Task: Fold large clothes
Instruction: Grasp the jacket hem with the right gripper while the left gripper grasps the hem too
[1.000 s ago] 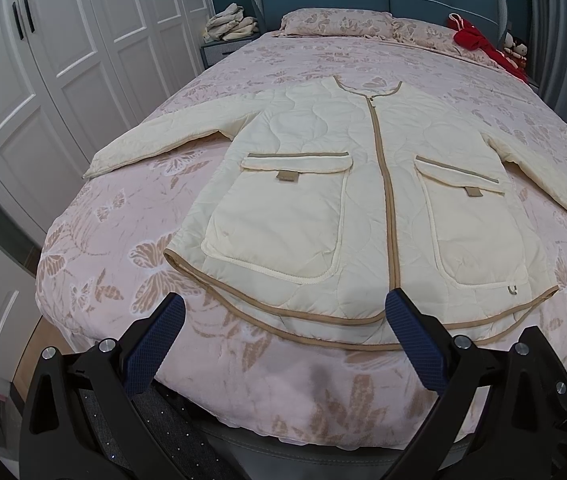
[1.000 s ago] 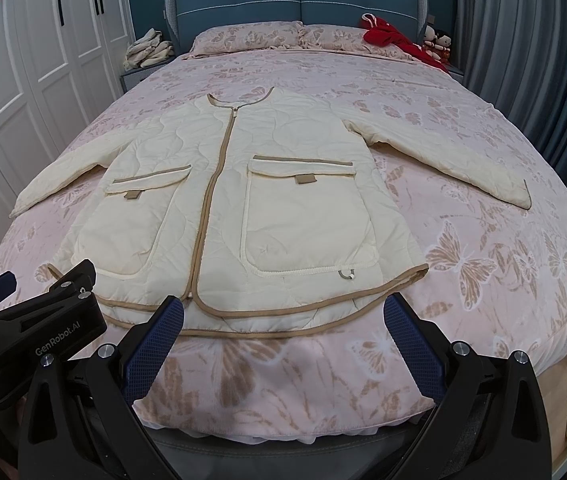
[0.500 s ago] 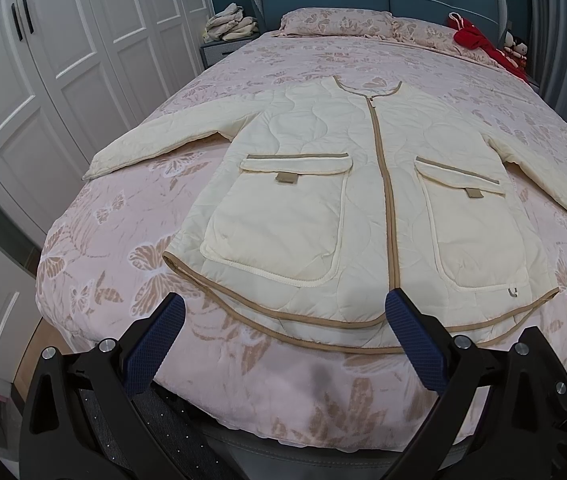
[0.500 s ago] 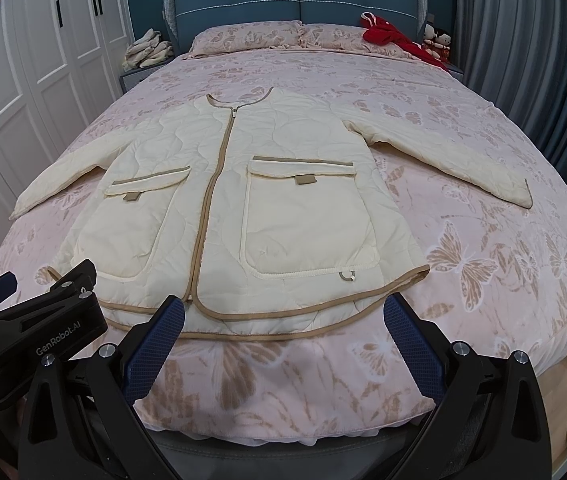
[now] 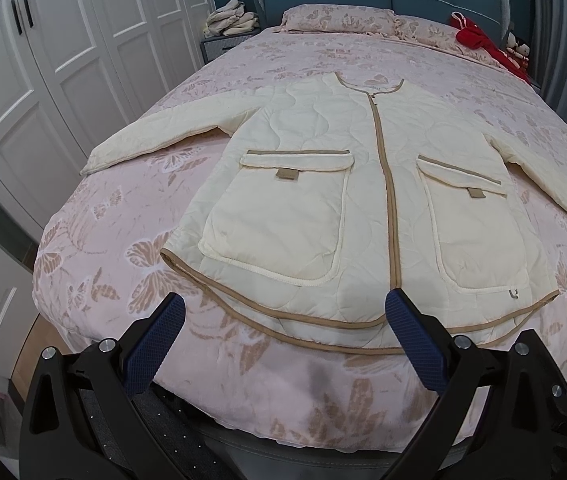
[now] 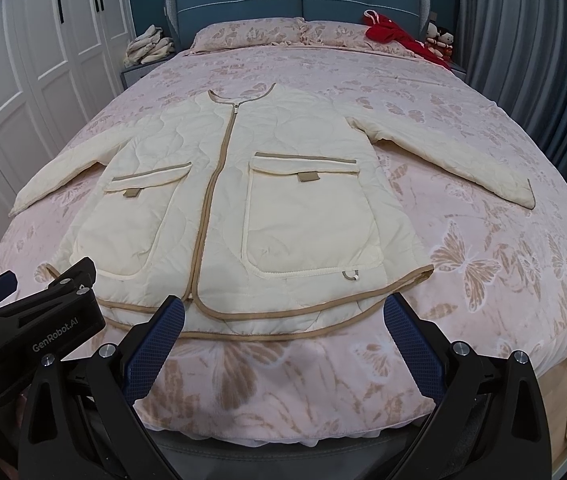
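1. Left wrist view: we see our left gripper (image 5: 283, 340) spread wide and empty at the bed's (image 5: 95, 264) foot edge; the cream jacket (image 5: 363, 200) lies flat, front up, its hem just beyond the fingertips.
2. Right wrist view: our right gripper (image 6: 283, 340) also gapes empty, the jacket's (image 6: 243, 208) hem just past its fingers (image 6: 413, 348), with the left gripper (image 6: 31, 312) beside it.

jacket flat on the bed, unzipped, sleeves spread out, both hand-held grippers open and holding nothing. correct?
One thing is off: the jacket is zipped shut, not unzipped. The right wrist view shows the tan zipper line closed from neckline to hem. The rest stands: it lies flat on the bed with sleeves spread, and the left hand-held gripper and right hand-held gripper are open, holding nothing.
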`<state>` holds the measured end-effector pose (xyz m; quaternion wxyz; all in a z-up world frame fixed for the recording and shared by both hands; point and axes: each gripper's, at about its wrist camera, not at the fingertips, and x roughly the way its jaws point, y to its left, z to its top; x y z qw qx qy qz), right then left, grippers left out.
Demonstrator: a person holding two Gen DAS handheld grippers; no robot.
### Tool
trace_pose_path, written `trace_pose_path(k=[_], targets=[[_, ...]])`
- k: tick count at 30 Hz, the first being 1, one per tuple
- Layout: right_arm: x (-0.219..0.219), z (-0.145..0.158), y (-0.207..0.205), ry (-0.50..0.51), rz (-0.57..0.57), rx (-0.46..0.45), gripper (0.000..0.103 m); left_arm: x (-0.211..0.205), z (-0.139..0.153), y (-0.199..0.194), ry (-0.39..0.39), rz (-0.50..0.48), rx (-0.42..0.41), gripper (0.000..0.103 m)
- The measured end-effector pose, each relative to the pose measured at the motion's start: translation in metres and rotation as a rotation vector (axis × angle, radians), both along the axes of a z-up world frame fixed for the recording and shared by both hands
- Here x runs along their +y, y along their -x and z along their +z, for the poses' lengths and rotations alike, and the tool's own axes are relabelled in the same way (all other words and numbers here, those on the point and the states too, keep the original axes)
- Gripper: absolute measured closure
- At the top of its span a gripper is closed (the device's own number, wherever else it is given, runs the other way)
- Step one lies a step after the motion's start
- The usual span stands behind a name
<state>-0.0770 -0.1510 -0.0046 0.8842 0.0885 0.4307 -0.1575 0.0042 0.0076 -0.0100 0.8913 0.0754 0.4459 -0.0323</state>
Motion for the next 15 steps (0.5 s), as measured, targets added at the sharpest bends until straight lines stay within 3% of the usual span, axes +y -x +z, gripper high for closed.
trace_pose_path(k=[8, 11, 15], targets=[[-0.027, -0.012, -0.016, -0.016, -0.004, 0.022, 0.005, 0.000, -0.007, -0.016, 0.028, -0.002, 0.026, 0.005], [-0.077, -0.018, -0.024, -0.071, -0.080, 0.016, 0.005, 0.004, -0.010, -0.031, 0.053, 0.008, 0.035, 0.005], [-0.180, -0.028, -0.031, -0.168, -0.254, 0.007, 0.005, 0.016, -0.015, -0.052, 0.074, 0.045, 0.043, 0.005]])
